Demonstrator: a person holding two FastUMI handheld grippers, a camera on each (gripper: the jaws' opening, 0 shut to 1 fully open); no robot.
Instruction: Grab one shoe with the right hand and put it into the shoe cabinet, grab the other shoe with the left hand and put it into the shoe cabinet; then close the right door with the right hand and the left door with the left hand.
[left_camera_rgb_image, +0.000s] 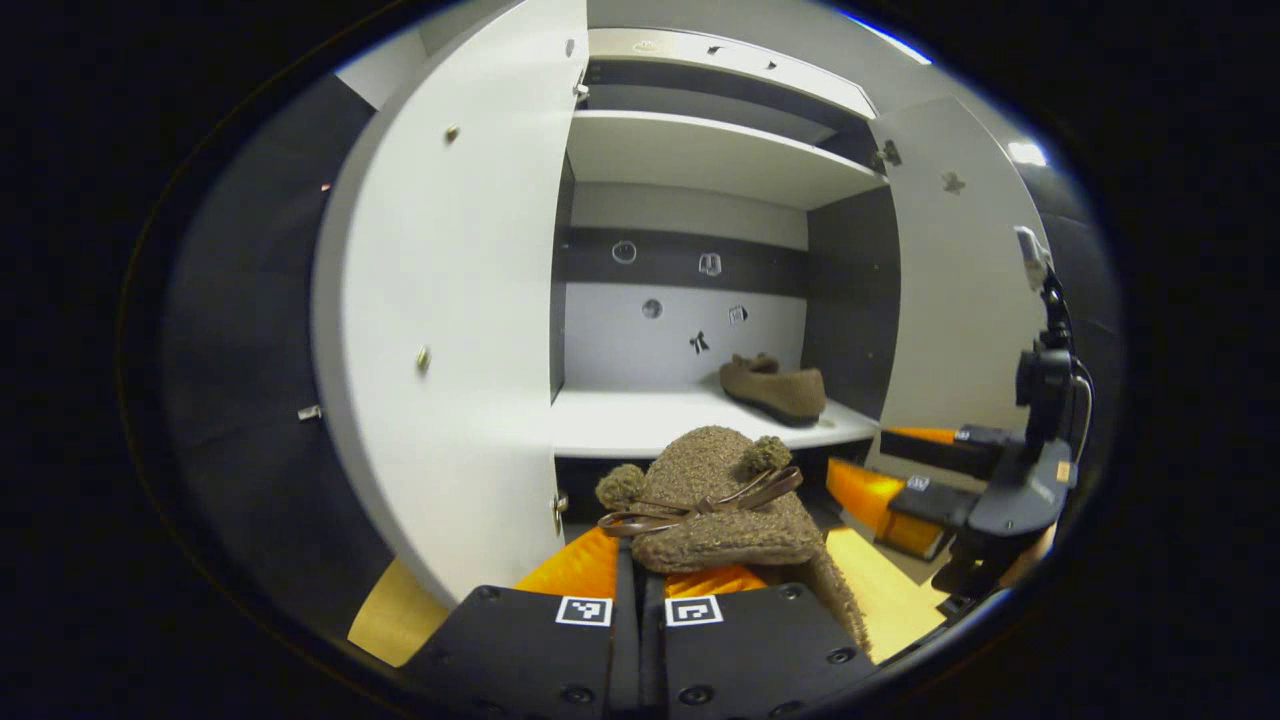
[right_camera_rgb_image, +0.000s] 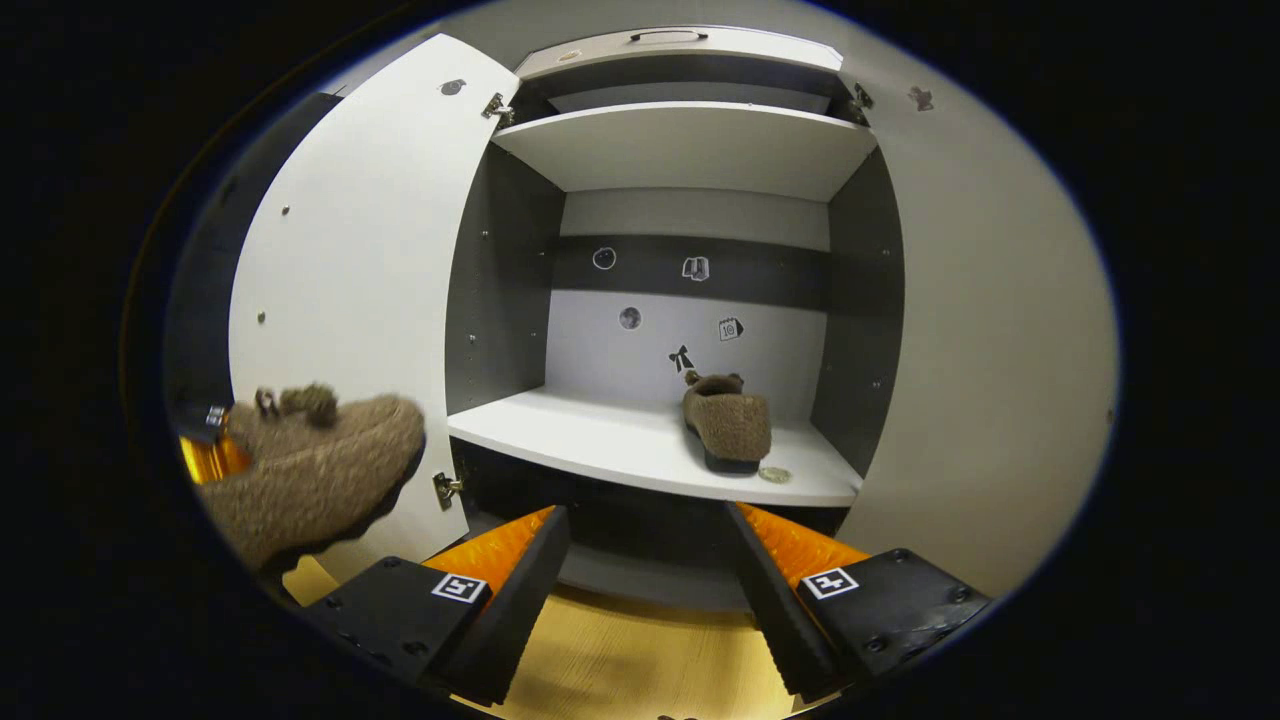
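Shoe number two is the business in hand — we judge the task to be at its second step, with the first shoe (right_camera_rgb_image: 728, 425) already lying on the white shelf (right_camera_rgb_image: 620, 445) of the shoe cabinet (right_camera_rgb_image: 690, 150), toward the right end, near the dark side wall. In the left gripper view, our left claw (left_camera_rgb_image: 640, 585) is clamped on the second shoe (left_camera_rgb_image: 715, 500), a fuzzy brown slipper with pompoms and a thin bow, its fingers drawn close together on it and the shoe held in the air in front of the cabinet's opening, below shelf level. The right gripper view shows the same shoe at the far left, just in front of the left door (right_camera_rgb_image: 350, 290). Our right claw (right_camera_rgb_image: 648, 560) stands apart and carries nothing, facing the shelf from a little way back; the left gripper view catches it at the right edge, near the right door (left_camera_rgb_image: 950, 280). Both doors stand wide open. The next move, as we read it, calls for lifting the held shoe over the shelf's front lip and carrying it inward to the bare left part of the shelf — beside the first shoe, not on it — then letting go and drawing back clear of the left door. After that, the doors remain, right one first.
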